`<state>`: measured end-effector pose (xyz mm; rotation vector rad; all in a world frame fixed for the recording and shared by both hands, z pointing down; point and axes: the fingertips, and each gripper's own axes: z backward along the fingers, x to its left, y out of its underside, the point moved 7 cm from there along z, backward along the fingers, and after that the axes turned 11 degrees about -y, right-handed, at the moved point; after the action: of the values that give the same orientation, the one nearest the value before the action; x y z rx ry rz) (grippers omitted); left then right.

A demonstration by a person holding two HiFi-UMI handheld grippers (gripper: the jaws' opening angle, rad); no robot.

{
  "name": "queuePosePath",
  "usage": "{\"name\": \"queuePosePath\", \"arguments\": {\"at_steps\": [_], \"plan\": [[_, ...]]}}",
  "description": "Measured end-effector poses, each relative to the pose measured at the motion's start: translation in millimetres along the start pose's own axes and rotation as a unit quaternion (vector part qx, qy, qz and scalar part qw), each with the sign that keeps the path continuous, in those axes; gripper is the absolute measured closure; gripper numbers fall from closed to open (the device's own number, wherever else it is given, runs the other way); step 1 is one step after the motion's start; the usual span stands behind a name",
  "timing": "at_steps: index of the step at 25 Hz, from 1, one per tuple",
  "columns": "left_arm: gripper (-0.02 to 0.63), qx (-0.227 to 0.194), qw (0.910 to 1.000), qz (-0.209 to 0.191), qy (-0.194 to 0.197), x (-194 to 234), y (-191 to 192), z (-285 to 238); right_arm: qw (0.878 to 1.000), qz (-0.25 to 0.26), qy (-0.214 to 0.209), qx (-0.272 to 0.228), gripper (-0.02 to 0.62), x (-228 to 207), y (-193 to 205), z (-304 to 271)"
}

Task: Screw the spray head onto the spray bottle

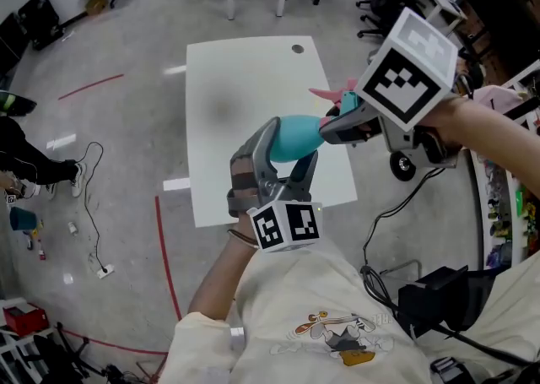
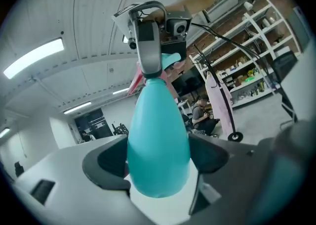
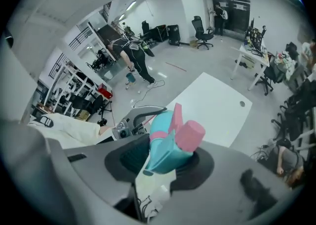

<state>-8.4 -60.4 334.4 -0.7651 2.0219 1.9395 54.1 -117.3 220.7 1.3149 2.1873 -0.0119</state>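
Spray head of teal plastic with a pink trigger and nozzle [image 3: 173,140] is pinched in the right claw [image 3: 165,162], right at the neck of a smooth teal teardrop-shaped plastic bottle [image 2: 157,125] whose wide belly the left claw [image 2: 158,162] clamps. Both look light and hollow — the bottle's rounded skin is probably slippery, so squeeze the belly and take the head by its collar. Opaque walls hide any contents. Below both claws lies the white bench [image 1: 236,104].
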Motion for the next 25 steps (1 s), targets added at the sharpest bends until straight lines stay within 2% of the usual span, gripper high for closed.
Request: {"name": "queuePosePath", "arguments": {"at_steps": [2, 9, 14, 18, 22, 25], "plan": [[0.215, -0.009, 0.9999, 0.014, 0.003, 2, 0, -1, 1.000, 0.009, 0.006, -0.001, 0.463, 1, -3, 1], [0.215, -0.020, 0.9997, 0.015, 0.000, 6, 2, -7, 1.000, 0.017, 0.015, -0.008, 0.438, 1, -7, 10], [0.215, -0.029, 0.9972, 0.066, 0.022, 12, 5, -8, 0.999, 0.025, 0.023, -0.016, 0.414, 7, -10, 27], [0.215, -0.026, 0.9958, 0.084, 0.026, 21, 11, -13, 0.999, 0.029, 0.019, -0.036, 0.407, 7, -10, 48], [0.216, -0.024, 0.9946, 0.096, 0.033, 26, 17, -19, 0.994, 0.089, 0.051, -0.046, 0.400, 2, -16, 71], [0.216, -0.032, 0.9929, 0.105, 0.047, 27, 17, -22, 0.977, 0.188, 0.098, -0.017, 0.400, 2, -16, 80]]}}
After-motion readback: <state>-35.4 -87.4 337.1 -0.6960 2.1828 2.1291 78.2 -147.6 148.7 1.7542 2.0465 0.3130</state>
